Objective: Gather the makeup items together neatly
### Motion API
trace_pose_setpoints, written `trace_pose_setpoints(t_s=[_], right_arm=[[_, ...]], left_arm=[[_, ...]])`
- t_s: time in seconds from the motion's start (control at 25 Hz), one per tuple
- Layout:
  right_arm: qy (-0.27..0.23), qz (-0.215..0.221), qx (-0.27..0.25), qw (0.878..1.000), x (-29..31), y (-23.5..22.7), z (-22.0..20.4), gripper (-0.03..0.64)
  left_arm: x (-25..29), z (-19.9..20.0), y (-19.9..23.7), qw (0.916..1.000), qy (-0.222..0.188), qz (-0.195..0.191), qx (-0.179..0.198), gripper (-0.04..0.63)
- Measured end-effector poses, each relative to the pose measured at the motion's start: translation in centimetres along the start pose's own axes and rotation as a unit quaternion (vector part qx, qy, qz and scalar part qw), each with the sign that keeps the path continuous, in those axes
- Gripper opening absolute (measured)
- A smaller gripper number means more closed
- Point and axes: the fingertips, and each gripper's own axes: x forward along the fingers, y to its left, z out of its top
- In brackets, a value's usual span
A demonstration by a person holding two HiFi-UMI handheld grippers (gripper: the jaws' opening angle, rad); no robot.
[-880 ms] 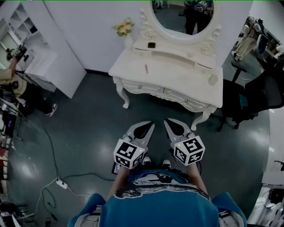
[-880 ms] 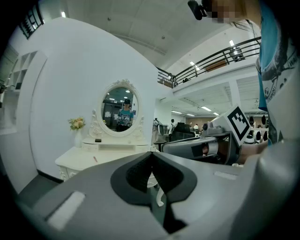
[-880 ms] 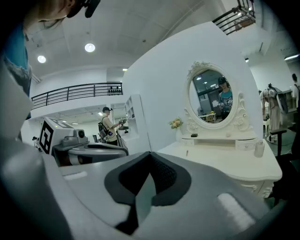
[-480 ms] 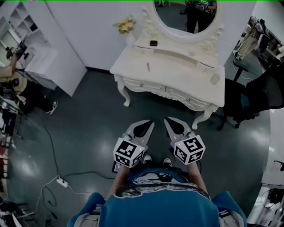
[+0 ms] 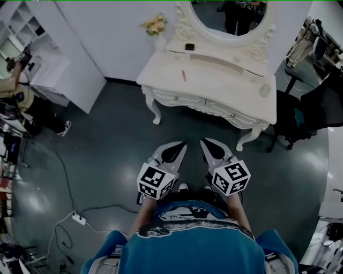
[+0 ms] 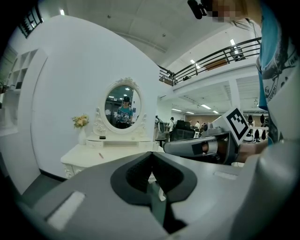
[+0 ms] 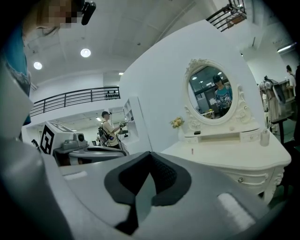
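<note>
A white dressing table (image 5: 225, 88) with an oval mirror (image 5: 230, 16) stands ahead across the dark floor. On its top lie a thin pink stick (image 5: 184, 75) and a small round item (image 5: 264, 90) near the right end. A small dark item (image 5: 189, 47) sits on the shelf under the mirror. My left gripper (image 5: 179, 147) and right gripper (image 5: 206, 144) are held side by side in front of the person, well short of the table. Both are shut with nothing in them. The left gripper view shows the left gripper (image 6: 151, 157) closed, and the right gripper view shows the right gripper (image 7: 150, 157) closed.
A vase of flowers (image 5: 155, 25) stands at the table's back left corner. A black office chair (image 5: 316, 112) is right of the table. A white shelf unit (image 5: 48, 69) and a person (image 5: 21, 101) are at the left. Cables and a power strip (image 5: 79, 218) lie on the floor.
The dressing table has slid a little up and to the right in the head view. Both grippers stay shut, side by side in front of the person.
</note>
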Motion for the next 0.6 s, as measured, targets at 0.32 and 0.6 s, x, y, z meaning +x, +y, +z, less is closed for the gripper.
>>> trace_pose_setpoints(t_s=[0.32, 0.6], right_arm=[[0.001, -0.006, 0.006, 1.0, 0.1, 1.4, -1.4, 0.002], [0.008, -0.009, 0.012, 1.0, 0.3, 0.6, -1.3, 0.002]], left_arm=[[-1.4, -1.5, 0.6, 0.9999, 0.0, -0.008, -0.008, 0.015], [-0.5, -1.8, 1.1, 0.9997, 0.003, -0.007, -0.022, 0.014]])
